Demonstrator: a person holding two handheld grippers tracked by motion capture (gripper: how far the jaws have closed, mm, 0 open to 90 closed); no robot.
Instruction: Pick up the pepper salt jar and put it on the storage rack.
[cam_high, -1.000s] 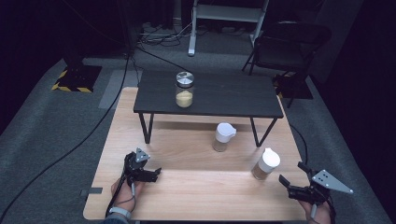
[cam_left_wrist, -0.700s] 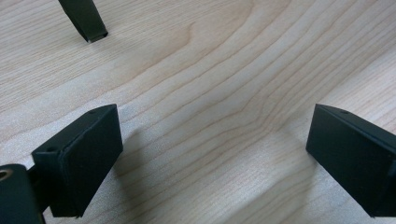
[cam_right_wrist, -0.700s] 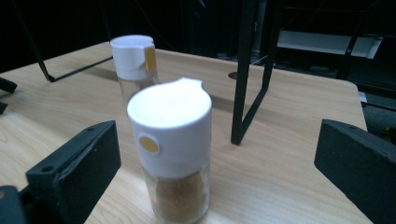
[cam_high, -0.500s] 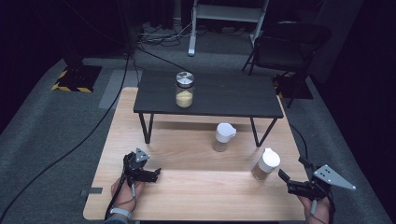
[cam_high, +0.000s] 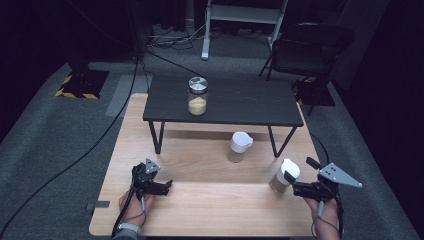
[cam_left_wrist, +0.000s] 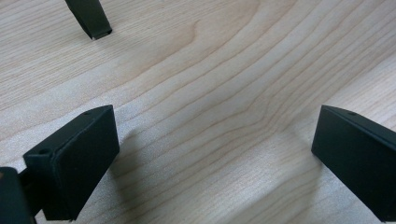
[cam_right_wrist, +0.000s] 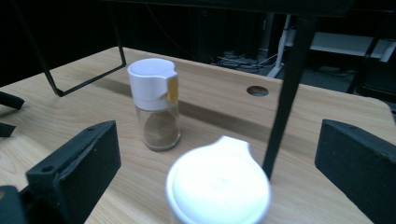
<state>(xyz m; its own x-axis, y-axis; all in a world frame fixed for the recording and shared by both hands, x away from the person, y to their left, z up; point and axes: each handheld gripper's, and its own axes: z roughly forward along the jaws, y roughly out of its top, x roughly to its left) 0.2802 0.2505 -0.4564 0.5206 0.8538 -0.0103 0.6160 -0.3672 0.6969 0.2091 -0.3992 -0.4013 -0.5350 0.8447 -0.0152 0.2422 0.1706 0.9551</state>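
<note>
Two white-capped spice shakers on the wooden table (cam_high: 210, 210): near shaker (cam_high: 281, 176) just before wide-open right gripper (cam_high: 295, 186), far shaker (cam_high: 238, 146) beyond. Clear glass, brown powder inside. Left gripper (cam_high: 165, 186) wide, empty.

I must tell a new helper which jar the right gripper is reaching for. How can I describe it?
On the wooden table, look in front of the low black table, near its right legs. The jar stands by the right gripper, between its open jaws. The other white-capped jar stands farther back, under the black table's edge.
</note>
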